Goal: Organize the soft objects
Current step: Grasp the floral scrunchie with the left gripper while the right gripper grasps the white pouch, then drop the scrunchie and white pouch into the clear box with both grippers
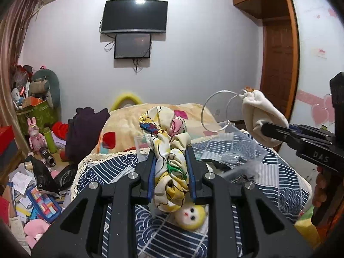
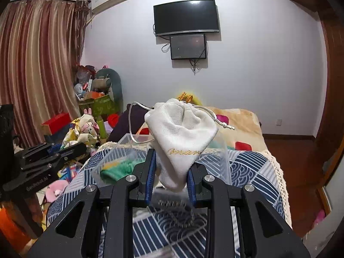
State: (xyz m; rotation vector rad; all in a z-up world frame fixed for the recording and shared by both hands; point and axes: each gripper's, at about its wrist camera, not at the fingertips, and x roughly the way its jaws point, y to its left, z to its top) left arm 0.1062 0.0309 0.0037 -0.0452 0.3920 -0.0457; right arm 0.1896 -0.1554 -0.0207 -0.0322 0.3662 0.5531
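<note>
Your left gripper (image 1: pixel 171 161) was clamped on a floral cloth bundle (image 1: pixel 169 148), the blue pads pressing it from both sides. The bundle stood up above the fingertips and hung down below them, held clear of the bed (image 1: pixel 279 178). Beneath the hanging end, a small doll head (image 1: pixel 190 216) with yellow hair lay on the blue wave-pattern bedspread (image 1: pixel 150 232), near the camera.

Your right gripper (image 2: pixel 171 167) was closed on the lower end of a white drawstring pouch (image 2: pixel 182 131), fingers pinching it tight. The pouch pointed up and away, gathered mouth at the far end, with gold lettering on its near face. Its white cords (image 2: pixel 219 120) trailed to the right; a second loop (image 2: pixel 133 120) curved off to the left. From the left wrist view, the pouch (image 1: pixel 260 116) sat at the right, its cord loops (image 1: pixel 217 111) arching toward the middle.

A clear plastic bin (image 2: pixel 129 142) stood on the bedspread just beyond the right gripper, below and behind the pouch. Something green and fuzzy (image 2: pixel 116 169) lay inside it; I could not tell what.

Farther off, an orange patterned blanket (image 1: pixel 129 120) covered the far half of the bed, with a dark purple garment (image 1: pixel 86 129) heaped at its left edge. The floor at the left was strewn with clutter (image 1: pixel 32 193). Two dark screens (image 1: pixel 134 17) hung on the far wall.
</note>
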